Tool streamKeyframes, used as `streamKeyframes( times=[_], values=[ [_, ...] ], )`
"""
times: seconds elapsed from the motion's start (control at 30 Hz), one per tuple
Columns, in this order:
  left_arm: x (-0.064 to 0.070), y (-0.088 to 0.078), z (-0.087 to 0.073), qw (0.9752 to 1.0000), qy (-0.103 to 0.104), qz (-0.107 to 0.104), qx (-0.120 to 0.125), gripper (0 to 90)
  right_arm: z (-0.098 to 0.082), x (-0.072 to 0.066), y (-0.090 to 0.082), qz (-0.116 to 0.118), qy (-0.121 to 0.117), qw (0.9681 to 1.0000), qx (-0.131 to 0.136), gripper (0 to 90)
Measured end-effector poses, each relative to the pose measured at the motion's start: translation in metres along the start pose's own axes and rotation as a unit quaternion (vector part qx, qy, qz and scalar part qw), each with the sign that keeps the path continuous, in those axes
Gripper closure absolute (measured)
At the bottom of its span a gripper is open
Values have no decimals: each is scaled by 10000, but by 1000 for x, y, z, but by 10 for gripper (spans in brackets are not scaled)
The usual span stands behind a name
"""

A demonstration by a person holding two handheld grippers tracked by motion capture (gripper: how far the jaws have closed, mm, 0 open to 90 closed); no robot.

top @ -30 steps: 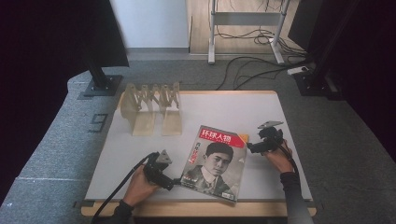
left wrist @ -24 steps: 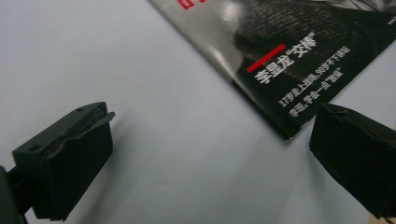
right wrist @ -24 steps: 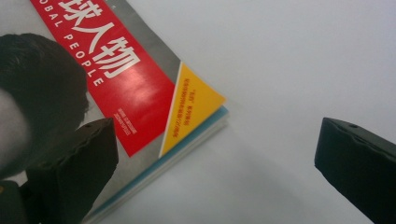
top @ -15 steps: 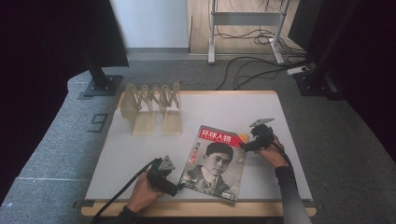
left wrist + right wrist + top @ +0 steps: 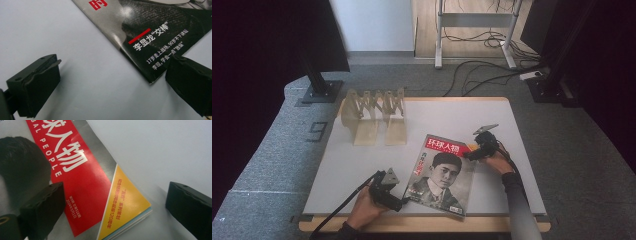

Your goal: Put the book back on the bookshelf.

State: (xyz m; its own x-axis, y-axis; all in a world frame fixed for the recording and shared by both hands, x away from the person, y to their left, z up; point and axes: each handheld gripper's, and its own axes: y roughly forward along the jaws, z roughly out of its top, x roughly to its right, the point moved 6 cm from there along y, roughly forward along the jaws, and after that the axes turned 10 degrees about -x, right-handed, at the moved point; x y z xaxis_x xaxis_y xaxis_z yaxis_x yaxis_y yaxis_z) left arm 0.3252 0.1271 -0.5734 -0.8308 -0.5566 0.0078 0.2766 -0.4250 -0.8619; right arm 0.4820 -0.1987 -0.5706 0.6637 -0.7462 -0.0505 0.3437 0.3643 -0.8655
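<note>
Magazine flat on table, not lifted. Left hand-held gripper and right hand-held gripper wide open, straddling opposite corners; grasp pending.

A white table bears a magazine and wooden rack.

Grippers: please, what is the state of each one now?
Left gripper: open, at the magazine near corner, holding nothing.
Right gripper: open, straddling its far corner.
</note>
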Motion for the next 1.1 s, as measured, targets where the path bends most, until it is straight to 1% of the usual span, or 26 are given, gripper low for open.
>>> streamKeyframes(
  times=[0.13, 0.23, 0.27, 0.33, 0.37, 0.5, 0.53, 0.57, 0.6, 0.63, 0.67, 0.7, 0.73, 0.77, 0.8, 0.83, 0.87, 0.9, 0.93, 0.97, 1.03, 1.07, 1.1],
  values=[
    [0, 0, 0, 10000, -30, 27, 11, 0, -2, -3, -5, 115, -117, 9999, -33, 147],
    [0, 1, 0, 10000, -36, 25, 16, 0, -5, -5, -8, 207, -213, 9995, -79, 182],
    [0, 1, 1, 10000, -44, 30, 17, 0, -5, -5, -9, 201, -212, 9995, -107, 185],
    [0, 1, 1, 10000, -45, 32, 15, 0, -6, -5, -10, 222, -199, 9995, -121, 193],
    [0, 1, 1, 10000, -49, 36, 15, 0, -7, -4, -12, 241, -140, 9995, -152, 223],
    [0, 1, 1, 10000, -48, 41, 12, 0, -9, 0, -17, 334, -53, 9993, -159, 292],
    [0, 1, 1, 10000, -48, 41, 12, 0, -9, 0, -17, 334, -53, 9993, -159, 292],
    [0, 1, 1, 10000, -44, 42, 11, 0, -10, 2, -22, 396, 36, 9991, -138, 329],
    [0, 1, 1, 10000, -44, 42, 11, 0, -10, 2, -22, 396, 36, 9991, -138, 329],
    [0, 1, 1, 10000, -44, 43, 12, 0, -9, 2, -24, 408, 63, 9991, -74, 355],
    [0, 1, 1, 10000, -46, 41, 11, 0, -8, 2, -30, 426, 105, 9990, 41, 409],
    [0, 1, 1, 10000, -47, 41, 11, 0, -7, 2, -33, 441, 115, 9989, 96, 437],
    [0, 1, 1, 10000, -47, 42, 11, 0, -7, 2, -35, 445, 142, 9988, 111, 464],
    [0, 1, 1, 10000, -47, 42, 11, 0, -7, 2, -35, 445, 142, 9988, 111, 464],
    [0, 1, 1, 10000, -46, 36, 13, 0, -6, 2, -39, 402, 141, 9990, 116, 527],
    [0, 1, 1, 10000, -45, 38, 12, 0, -5, 2, -40, 382, 146, 9991, 103, 559],
    [0, 1, 1, 10000, -45, 38, 12, 0, -5, 2, -40, 382, 146, 9991, 103, 559],
    [0, 1, 1, 10000, -43, 35, 10, 0, -4, 2, -41, 263, 133, 9995, 72, 640],
    [0, 1, 1, 10000, -43, 35, 10, 0, -4, 2, -41, 263, 133, 9995, 72, 640],
    [0, 1, 1, 10000, -40, 36, 8, 0, -3, 2, -42, 53, 83, 10000, -8, 729],
    [0, 1, 1, 10000, -40, 34, 10, 0, -2, 2, -43, -124, 55, 9999, -83, 814],
    [0, 1, 1, 10000, -40, 34, 10, 0, -1, 1, -43, -103, 104, 9999, -77, 835],
    [0, 1, 1, 10000, -40, 34, 12, 0, 0, 0, -44, -91, 94, 9999, -54, 847]
  ],
)
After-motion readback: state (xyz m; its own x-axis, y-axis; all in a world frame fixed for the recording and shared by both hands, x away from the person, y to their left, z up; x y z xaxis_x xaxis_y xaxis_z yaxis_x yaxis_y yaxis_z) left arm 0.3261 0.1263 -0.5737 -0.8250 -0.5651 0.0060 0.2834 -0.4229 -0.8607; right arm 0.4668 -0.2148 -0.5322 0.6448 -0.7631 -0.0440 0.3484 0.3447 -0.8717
